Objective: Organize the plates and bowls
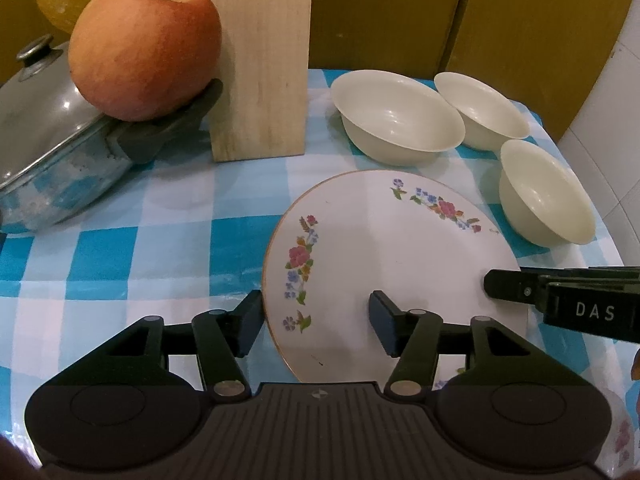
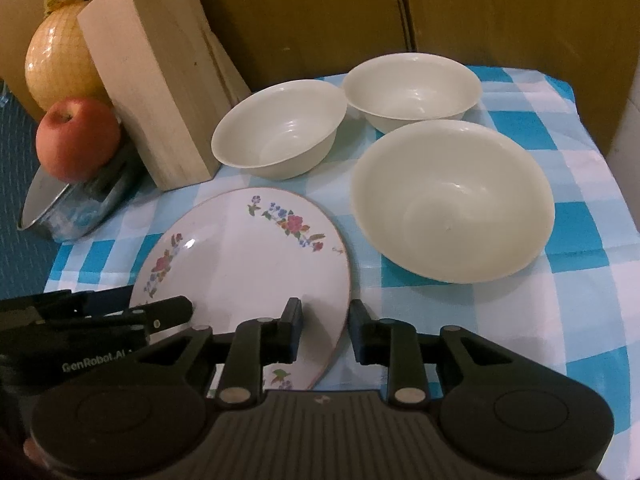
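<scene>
The left gripper (image 1: 314, 326) stands about half open, astride the near-left rim of the round white floral plate with a thin gold edge (image 1: 384, 256): its left finger (image 1: 248, 326) sits outside the rim and its right finger over the plate's face, and neither pad visibly presses on the china. The right gripper (image 2: 325, 330) is narrowly parted across the plate's near-right edge, one finger over the face and one just outside; the plate's edge runs through the gap, but whether the pads pinch it cannot be told. The plate lies on a glossy blue-and-white checked tablecloth (image 1: 120, 248), smooth and flat. Farthest left a dented grey metal pot with a knobbed lid (image 1: 48, 136) carries a round red apple (image 1: 144, 44) on its dark handle; next stands an upright pale wooden block (image 1: 258, 60), plain-grained. Beyond the plate sit three smooth cream bowls: the wide left bowl (image 1: 396, 116), the far bowl (image 1: 482, 110) just beside it, and the near-right bowl (image 1: 546, 192), standing apart.
</scene>
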